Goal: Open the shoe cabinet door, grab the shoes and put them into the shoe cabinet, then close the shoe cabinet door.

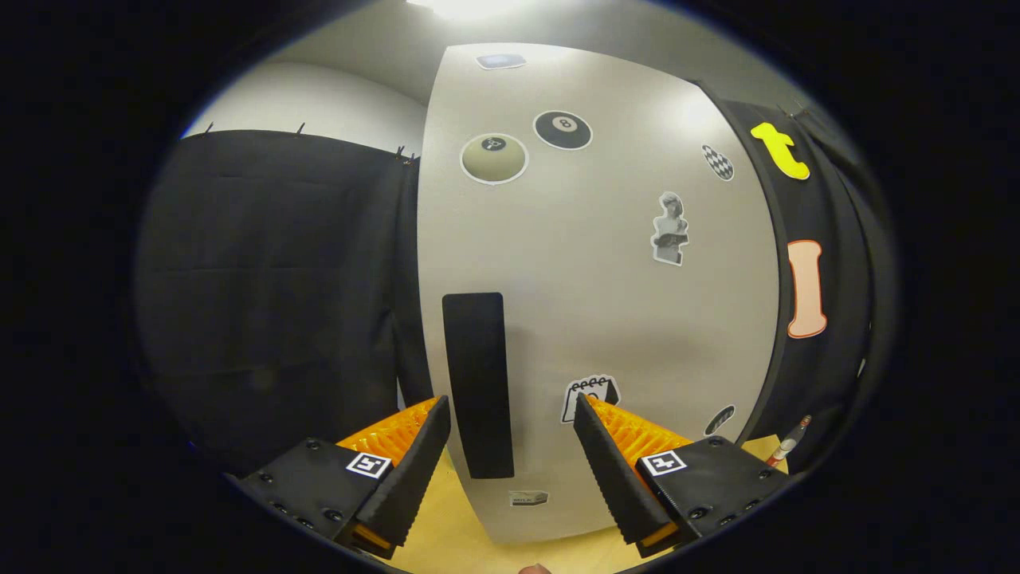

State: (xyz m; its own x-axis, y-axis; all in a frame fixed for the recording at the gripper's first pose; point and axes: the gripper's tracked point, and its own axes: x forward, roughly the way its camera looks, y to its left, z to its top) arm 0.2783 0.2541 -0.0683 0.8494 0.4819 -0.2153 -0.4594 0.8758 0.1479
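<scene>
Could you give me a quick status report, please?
Gripper open, fingers either side of black vertical handle. White stickered cabinet door shut. Nothing in the way.

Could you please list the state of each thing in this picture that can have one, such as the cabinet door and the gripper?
Cabinet door: shut, facing the gripper, stickers on its front.
Door handle: a dark upright strip, untouched, just ahead between the fingers.
Gripper: open, fingers spread either side of the handle, holding nothing.
Pen: propped at a slant on the wooden surface beside the cabinet.
</scene>
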